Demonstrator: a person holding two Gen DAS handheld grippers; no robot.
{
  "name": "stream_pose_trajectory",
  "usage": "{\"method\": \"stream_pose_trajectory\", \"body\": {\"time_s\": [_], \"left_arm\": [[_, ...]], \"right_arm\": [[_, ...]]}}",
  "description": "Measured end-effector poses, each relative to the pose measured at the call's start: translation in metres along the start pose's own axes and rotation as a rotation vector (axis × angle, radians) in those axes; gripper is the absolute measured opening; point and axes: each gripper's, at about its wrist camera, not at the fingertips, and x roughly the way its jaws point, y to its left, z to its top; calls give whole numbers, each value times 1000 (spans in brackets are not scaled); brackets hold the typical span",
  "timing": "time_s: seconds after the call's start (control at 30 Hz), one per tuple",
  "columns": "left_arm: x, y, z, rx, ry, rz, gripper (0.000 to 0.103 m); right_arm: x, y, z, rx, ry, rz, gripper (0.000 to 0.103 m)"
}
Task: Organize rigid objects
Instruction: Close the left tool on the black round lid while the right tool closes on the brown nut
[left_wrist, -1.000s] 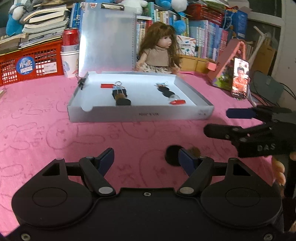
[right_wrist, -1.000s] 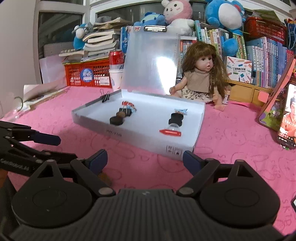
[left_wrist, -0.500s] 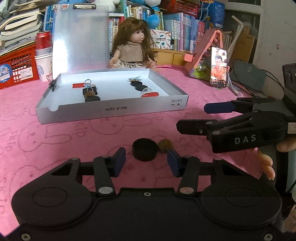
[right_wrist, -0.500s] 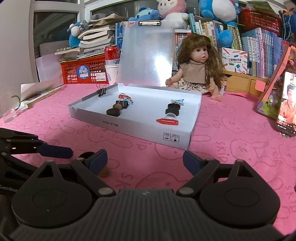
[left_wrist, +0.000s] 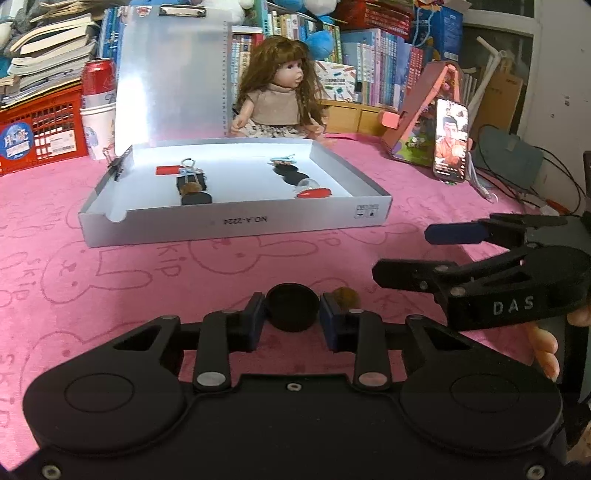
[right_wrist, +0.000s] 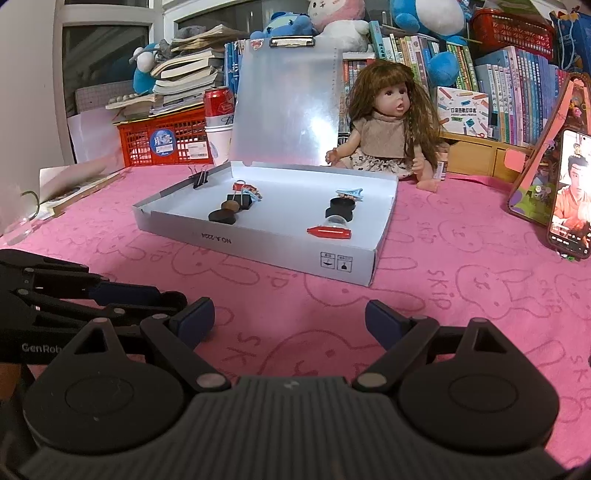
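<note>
Left gripper (left_wrist: 291, 314): we see its jaws closing on the black round cap (left_wrist: 292, 307); the blue pads sit against its two sides, so we call it pinched.
Cap's place: squarely between our left jaws, resting on the pink cloth (left_wrist: 147, 280), with no long axis to line up since it is round.
Brown round piece (left_wrist: 346, 297): just outside the left gripper's right-hand pad, beside the cap and not between the jaws.
Right gripper (right_wrist: 290, 319): jaws spread wide with only cloth between them.
Nearer hand: the left, already at the cap; the right hovers off to the side.
White box (left_wrist: 236, 223): straight ahead of the left jaws and beyond them, lid up, with small items already in two rows.
Next move, as we judge it: lift the cap and carry it forward over the box's near wall.
Risk: nudging the brown piece as we lift.
</note>
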Motion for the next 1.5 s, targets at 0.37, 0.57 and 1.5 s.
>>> {"method": "stream_pose_trajectory", "body": {"time_s": [0.37, 0.57, 1.5], "left_arm": [[-5, 17, 2, -39, -12, 77, 31], [-6, 19, -1, -45, -13, 89, 31], [-6, 18, -2, -59, -8, 104, 31]], "right_arm": [[6, 24, -4, -60, 11, 78, 89], [11, 37, -7, -86, 25, 110, 73], [15, 45, -10, -89, 32, 112, 29]]}}
